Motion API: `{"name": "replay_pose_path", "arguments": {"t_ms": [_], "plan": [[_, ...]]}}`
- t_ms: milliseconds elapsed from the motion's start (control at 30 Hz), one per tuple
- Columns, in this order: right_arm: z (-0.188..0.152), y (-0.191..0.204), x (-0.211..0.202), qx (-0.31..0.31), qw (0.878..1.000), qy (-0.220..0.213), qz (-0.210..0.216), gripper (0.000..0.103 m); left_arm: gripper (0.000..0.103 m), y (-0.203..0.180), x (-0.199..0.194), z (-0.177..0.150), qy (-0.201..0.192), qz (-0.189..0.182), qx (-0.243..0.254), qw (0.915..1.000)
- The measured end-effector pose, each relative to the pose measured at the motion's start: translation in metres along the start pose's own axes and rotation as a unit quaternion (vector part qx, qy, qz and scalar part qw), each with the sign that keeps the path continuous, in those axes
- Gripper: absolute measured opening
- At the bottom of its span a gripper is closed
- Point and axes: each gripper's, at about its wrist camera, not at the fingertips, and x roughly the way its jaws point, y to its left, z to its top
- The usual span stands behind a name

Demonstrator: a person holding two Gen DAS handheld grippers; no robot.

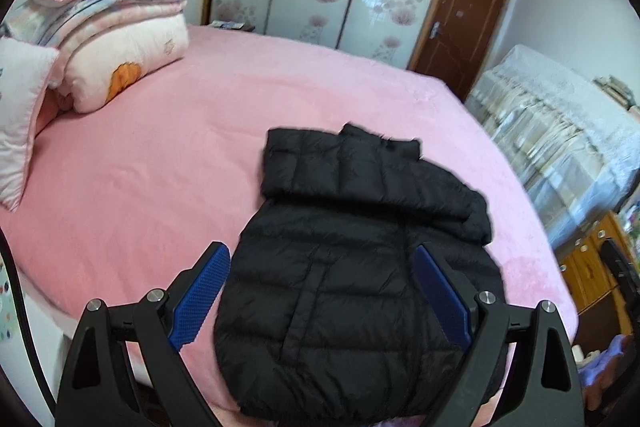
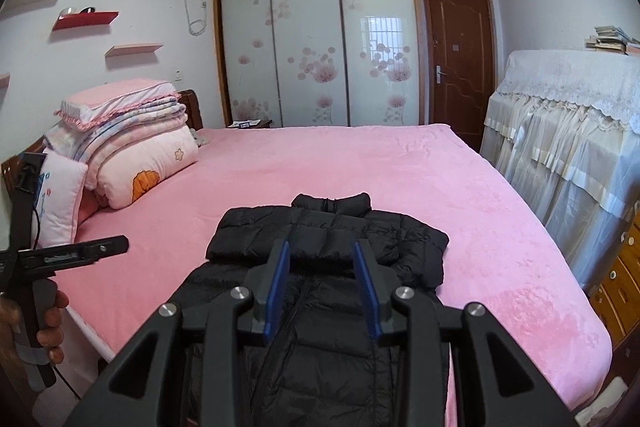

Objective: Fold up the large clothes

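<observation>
Black puffer jacket (image 2: 320, 267) flat on pink bed (image 2: 400, 167), near the front edge, collar toward the wardrobe (image 2: 312, 47); both sleeves apparently folded across the chest. Hem at, or slightly over, the near bed edge.

Left gripper (image 1: 320, 291): jaws wide apart, nothing held, above the lower body of the jacket. Right gripper (image 2: 322, 287): jaws partly apart, no fabric visibly pinched, above the centre zip.

Probable step: fold hem up to collar.
- Grasp hem at both corners, one gripper per corner.
- Pinch all layers together; padded fill likely to spring back.
- Lift level, carry toward collar, align edges, press flat before release.

Clearances:
- Ample free bed surface beyond and left of jacket.
- Stacked quilts (image 2: 132, 147) far left, well apart.
- Covered furniture (image 2: 560, 131) past right bed edge; avoid sweeping outward there.
- Keep jacket from sliding off the near edge.
</observation>
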Motion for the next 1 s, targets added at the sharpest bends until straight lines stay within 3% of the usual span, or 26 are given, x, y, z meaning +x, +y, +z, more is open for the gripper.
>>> {"name": "replay_pose_path", "arguments": {"t_ms": [400, 1000], "plan": [[-0.047, -0.007, 0.0, -0.006, 0.999, 0.045, 0.007, 0.034, 0.093, 0.022, 0.025, -0.052, 0.046, 0.026, 0.002, 0.9986], [-0.136, -0.07, 0.04, 0.057, 0.982, 0.178, -0.028, 0.036, 0.092, 0.06, 0.086, -0.121, 0.139, 0.024, -0.018, 0.9898]]}}
